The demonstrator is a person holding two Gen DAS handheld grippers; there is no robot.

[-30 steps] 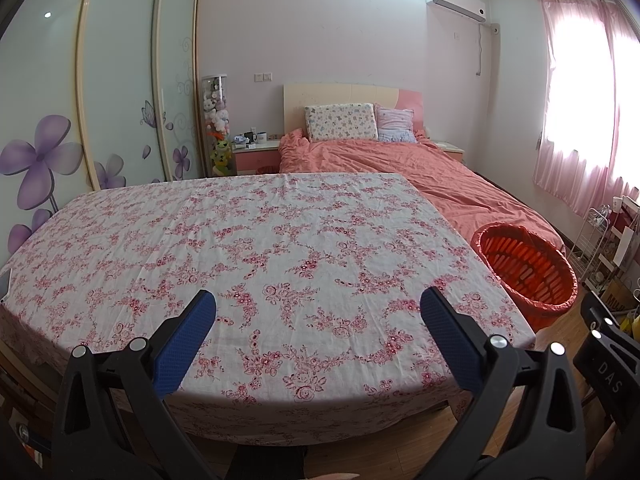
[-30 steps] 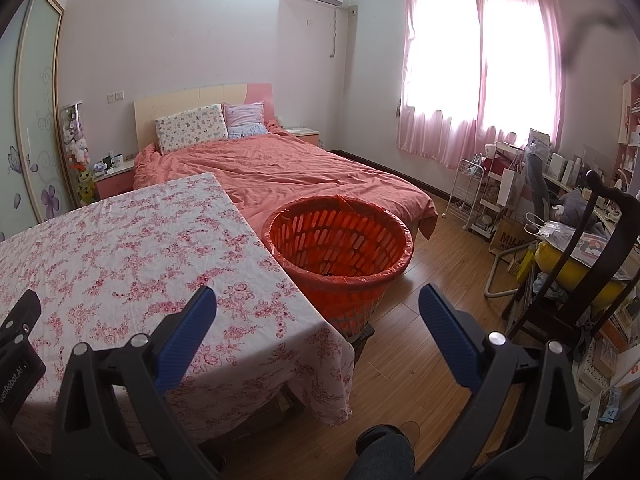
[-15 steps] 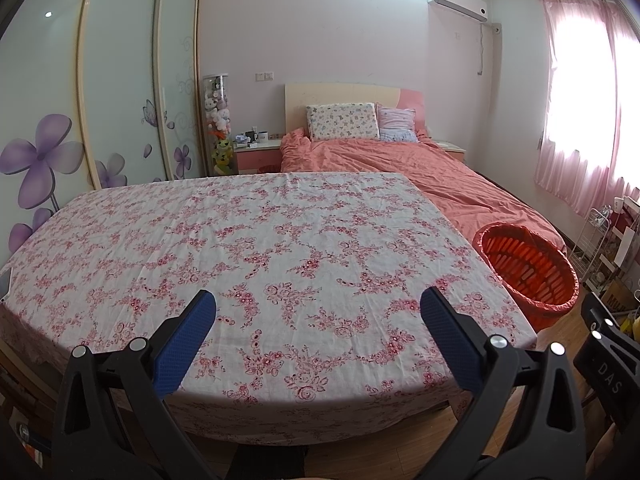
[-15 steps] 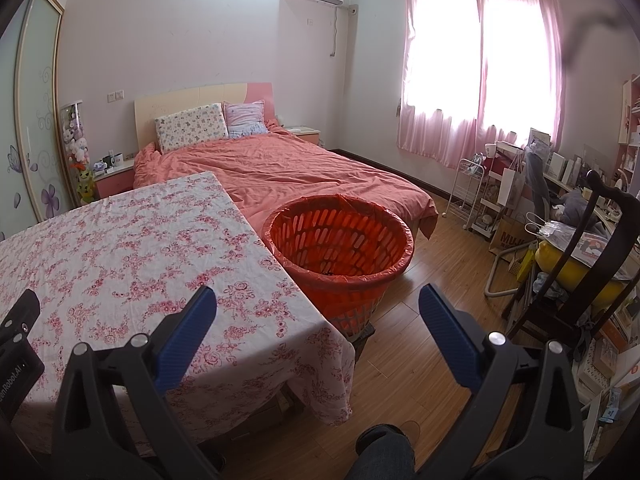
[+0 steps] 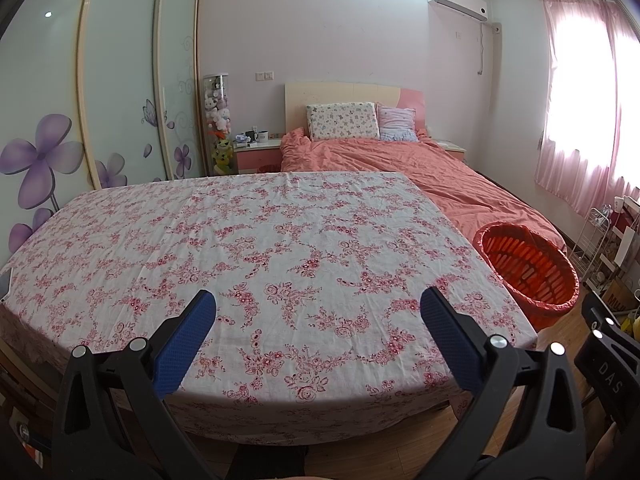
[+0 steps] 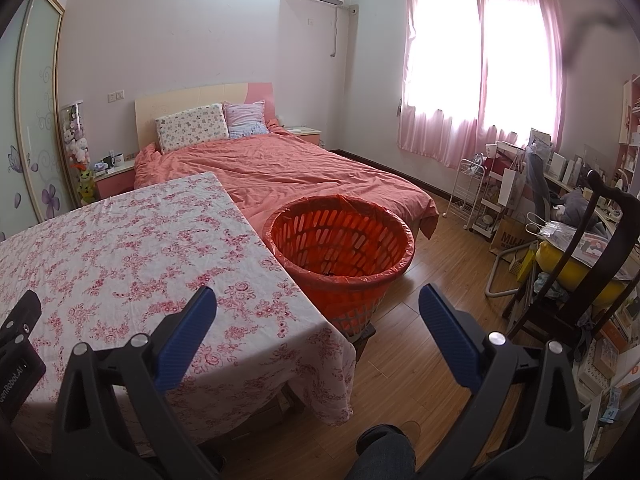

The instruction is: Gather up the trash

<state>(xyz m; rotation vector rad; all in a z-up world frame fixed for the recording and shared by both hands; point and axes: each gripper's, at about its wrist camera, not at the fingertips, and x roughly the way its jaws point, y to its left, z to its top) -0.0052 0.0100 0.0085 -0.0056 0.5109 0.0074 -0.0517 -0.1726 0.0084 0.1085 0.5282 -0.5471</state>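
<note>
Hovering level over table [image 5: 280, 240]: left gripper [image 5: 318, 312], right gripper [image 6: 317, 311], fingers spread, empty.

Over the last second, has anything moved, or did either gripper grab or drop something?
Nothing visibly changed. The left gripper and right gripper stay open and empty, the orange basket sits in the same spot beside the floral tablecloth, and no trash lies on the cloth.

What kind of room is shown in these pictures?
A home bedroom, most likely. There is a bed with pillows against the far wall, a sliding wardrobe with flower prints, and a nightstand. A table in a floral cloth and an orange basket stand nearby.
</note>
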